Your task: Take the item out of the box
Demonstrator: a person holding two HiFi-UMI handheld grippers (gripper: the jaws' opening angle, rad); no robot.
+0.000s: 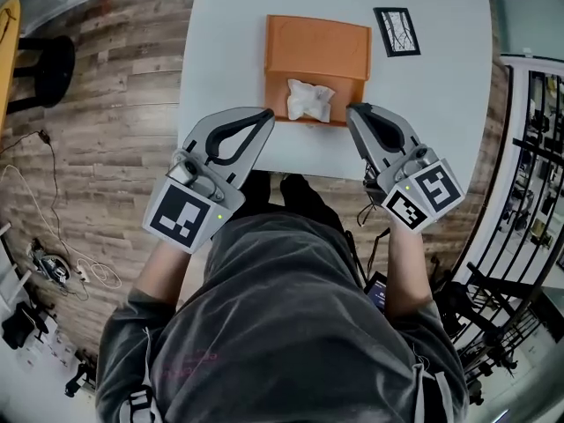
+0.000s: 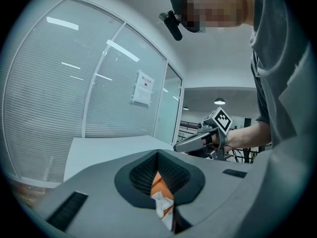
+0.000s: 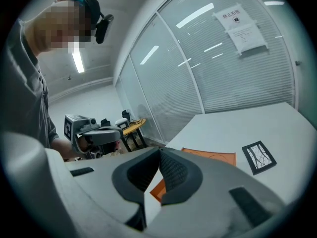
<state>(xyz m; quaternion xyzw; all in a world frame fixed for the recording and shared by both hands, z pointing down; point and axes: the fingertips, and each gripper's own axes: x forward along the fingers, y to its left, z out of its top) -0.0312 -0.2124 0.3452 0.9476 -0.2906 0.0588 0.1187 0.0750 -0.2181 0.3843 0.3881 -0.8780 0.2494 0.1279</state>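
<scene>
Item, a crumpled white wad, lies inside the orange box at its near end. Box is open-topped, approx ctr of the white table. At box's near-left corner sits the left gripper, jaws closed tip to tip, nothing btw them. At the near-right corner is the right gripper, jaws likewise together, empty. Contact w/ box unclear for both; neither touches item. Both point far and slightly inward. A black-framed card lies flat to right of box, apart from it.
</scene>
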